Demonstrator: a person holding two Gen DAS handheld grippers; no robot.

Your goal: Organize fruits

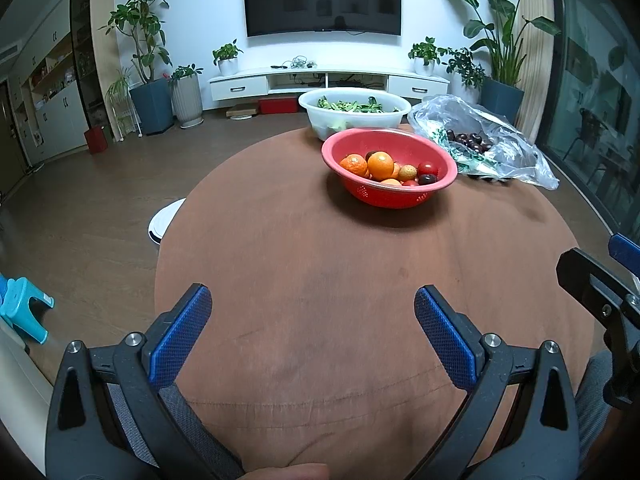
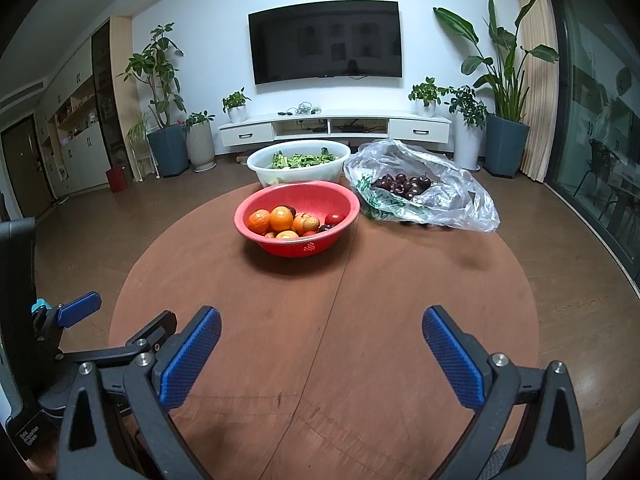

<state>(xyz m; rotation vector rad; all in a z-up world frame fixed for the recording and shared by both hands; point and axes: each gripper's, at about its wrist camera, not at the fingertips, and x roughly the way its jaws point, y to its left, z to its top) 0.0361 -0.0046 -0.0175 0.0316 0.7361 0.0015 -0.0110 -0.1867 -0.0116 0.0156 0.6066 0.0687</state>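
Far left, off the surface: blue stool (image 1: 25, 312) on the floor, white round object (image 1: 165, 222) tucked at the surface's left edge.

Near edge of the round brown surface (image 1: 360, 272): left gripper (image 1: 313, 312), blue pads spread wide, nothing between them, hovering low over bare brown cloth. Just right of it, right gripper (image 2: 321, 334), likewise spread wide and empty, pointed toward the bowls; seen at the right margin of the left wrist view as a black finger with a blue tip.

Toward the far side, slightly right of centre: red colander bowl (image 2: 298, 216), upright, holding oranges (image 2: 281, 218), a pale speckled fruit (image 2: 311, 223), a red tomato (image 2: 335, 218) and a dark round fruit, all heaped against one another. Directly behind it, touching or nearly so: white plastic basin (image 2: 298, 168) with green leafy vegetables (image 2: 302, 159).

Right of both bowls: crumpled clear plastic bag (image 2: 448, 196) with green print, lying open on the surface, dark cherries (image 2: 404, 186) piled inside; a few dark fruits visible under its near edge.

Beyond: white TV cabinet (image 2: 336, 126), wall-mounted television (image 2: 325, 40), potted plants at either side.
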